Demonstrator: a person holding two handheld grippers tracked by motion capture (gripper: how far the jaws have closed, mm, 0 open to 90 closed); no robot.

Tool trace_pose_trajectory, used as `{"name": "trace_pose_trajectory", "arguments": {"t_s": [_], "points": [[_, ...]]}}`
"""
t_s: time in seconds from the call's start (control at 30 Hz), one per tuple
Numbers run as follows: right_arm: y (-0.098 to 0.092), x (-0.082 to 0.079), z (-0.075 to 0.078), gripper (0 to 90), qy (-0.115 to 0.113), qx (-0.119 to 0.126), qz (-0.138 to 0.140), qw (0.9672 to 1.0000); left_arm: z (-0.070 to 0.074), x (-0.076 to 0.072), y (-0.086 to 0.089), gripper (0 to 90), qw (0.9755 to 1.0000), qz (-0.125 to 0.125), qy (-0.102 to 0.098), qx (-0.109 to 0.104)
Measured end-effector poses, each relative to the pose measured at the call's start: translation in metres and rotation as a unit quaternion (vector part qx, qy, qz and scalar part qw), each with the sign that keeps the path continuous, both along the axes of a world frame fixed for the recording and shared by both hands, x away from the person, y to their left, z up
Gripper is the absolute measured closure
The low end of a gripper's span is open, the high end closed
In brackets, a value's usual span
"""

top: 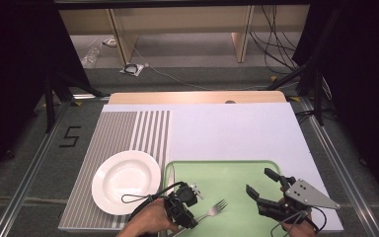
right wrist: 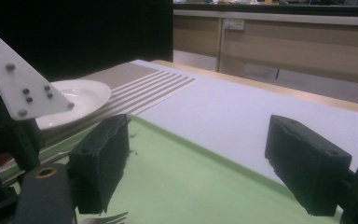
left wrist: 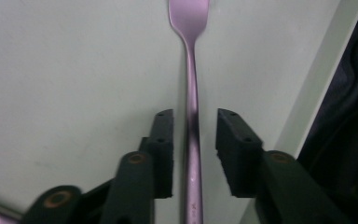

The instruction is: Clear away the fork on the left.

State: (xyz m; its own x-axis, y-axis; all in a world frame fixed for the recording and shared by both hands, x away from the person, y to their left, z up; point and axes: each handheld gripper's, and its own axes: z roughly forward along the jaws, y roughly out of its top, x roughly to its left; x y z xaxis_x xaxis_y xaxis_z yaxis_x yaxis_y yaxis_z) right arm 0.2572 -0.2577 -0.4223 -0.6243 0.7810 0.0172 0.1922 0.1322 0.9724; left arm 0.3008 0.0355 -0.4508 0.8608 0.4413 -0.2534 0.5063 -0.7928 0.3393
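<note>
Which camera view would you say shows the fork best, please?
The high view: the whole fork lies on the green tray. The left gripper view shows its handle close between open jaws; the right gripper view catches just its tines.

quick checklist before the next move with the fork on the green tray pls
1. Silver metal fork lies flat on the pale green plastic tray: ok.
2. Left hand-held gripper straddles the fork's handle: ok.
3. Left pads press on the handle: not ok, a gap shows on both sides.
4. Right hand-held gripper open and empty: ok.
5. Round white ceramic plate bare, beside the tray: ok.
</note>
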Motion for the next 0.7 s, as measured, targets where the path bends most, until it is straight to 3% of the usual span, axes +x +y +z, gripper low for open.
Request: {"name": "trace_pose_trajectory", "arguments": {"t_s": [0.13, 0.27, 0.37, 0.5, 0.57, 0.7], "points": [[0.0, 0.0, 0.0, 22.5, 0.0, 0.0, 0.0, 1.0, 0.006, -0.006, -0.006, 44.8, 0.999, -0.004, -0.042, -0.015], [0.0, 0.0, 0.0, 22.6, 0.001, -0.001, -0.001, 1.0, 0.002, -0.009, -0.01, 43.6, 0.9981, -0.003, -0.057, -0.024], [0.0, 0.0, 0.0, 22.6, 0.0, 0.001, -0.001, 1.0, 0.0, -0.011, -0.011, 50.8, 0.9971, -0.007, -0.068, -0.033], [0.0, 0.0, 0.0, 22.6, -0.001, 0.0, 0.0, 1.0, -0.001, -0.013, -0.012, 68.8, 0.9968, -0.017, -0.065, -0.043], [0.0, 0.0, 0.0, 22.6, -0.001, 0.0, 0.0, 1.0, -0.004, -0.018, -0.017, 76.3, 0.9969, -0.031, -0.061, -0.039], [0.0, 0.0, 0.0, 22.7, 0.0, -0.001, -0.001, 1.0, -0.01, -0.022, -0.021, 89.0, 0.9971, -0.033, -0.065, -0.023]]}}
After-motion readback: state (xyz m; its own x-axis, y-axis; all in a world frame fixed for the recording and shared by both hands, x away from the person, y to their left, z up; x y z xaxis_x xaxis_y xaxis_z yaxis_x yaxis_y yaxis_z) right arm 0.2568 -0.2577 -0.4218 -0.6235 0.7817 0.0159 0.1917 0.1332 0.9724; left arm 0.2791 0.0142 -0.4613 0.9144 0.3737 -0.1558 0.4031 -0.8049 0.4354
